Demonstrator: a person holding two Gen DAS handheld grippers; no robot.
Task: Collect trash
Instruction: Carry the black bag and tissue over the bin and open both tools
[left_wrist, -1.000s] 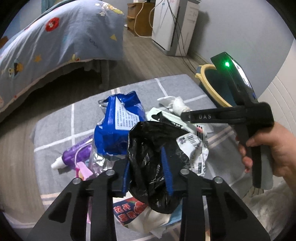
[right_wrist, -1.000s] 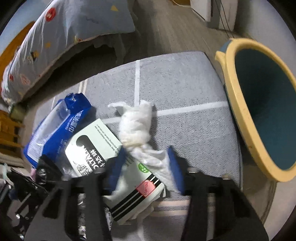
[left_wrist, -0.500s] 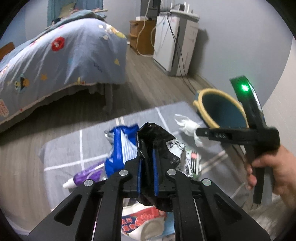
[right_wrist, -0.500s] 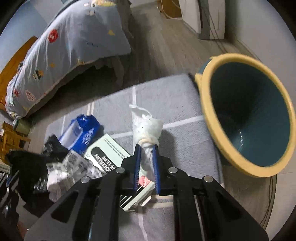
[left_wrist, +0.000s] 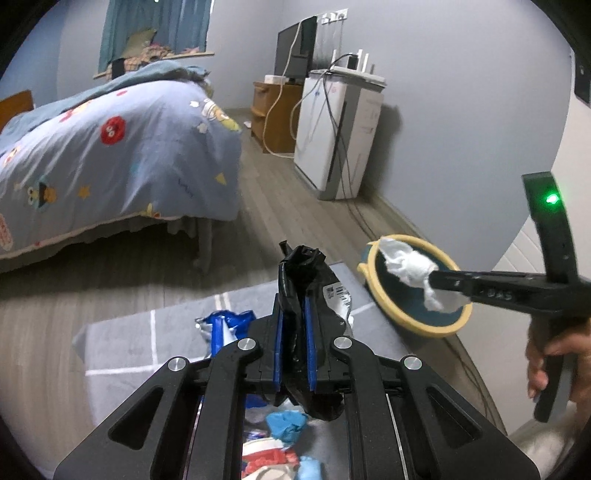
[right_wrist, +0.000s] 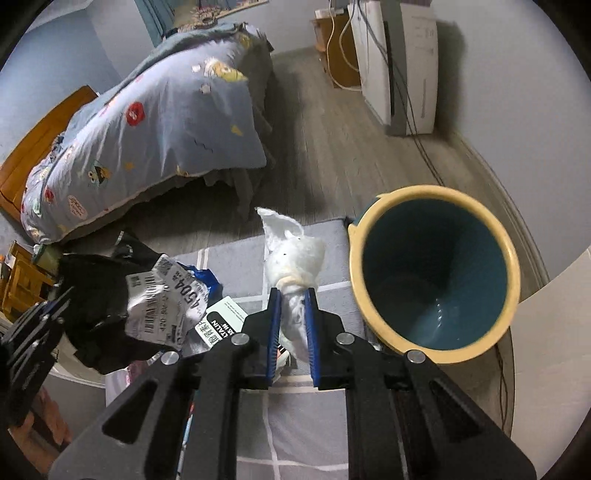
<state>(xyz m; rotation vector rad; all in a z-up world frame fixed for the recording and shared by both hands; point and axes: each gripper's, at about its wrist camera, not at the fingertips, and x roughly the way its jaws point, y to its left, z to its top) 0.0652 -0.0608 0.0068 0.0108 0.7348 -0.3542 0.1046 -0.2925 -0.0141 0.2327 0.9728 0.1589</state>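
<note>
Left wrist view: left gripper (left_wrist: 294, 350) fingers clamped on black plastic bag (left_wrist: 301, 273) above grey mat (left_wrist: 122, 339), blue packet (left_wrist: 221, 325) beneath; right wrist view: right gripper (right_wrist: 293, 325) fingers clamped on white tissue wad (right_wrist: 291, 254), just beside yellow-rimmed bin (right_wrist: 436, 269).

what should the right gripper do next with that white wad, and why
Probably carry it sideways over the bin and only then open. The right gripper is shut on the white tissue wad, lifted clear of the grey mat, and the bin's open mouth sits just to its right, apparently empty.
</note>
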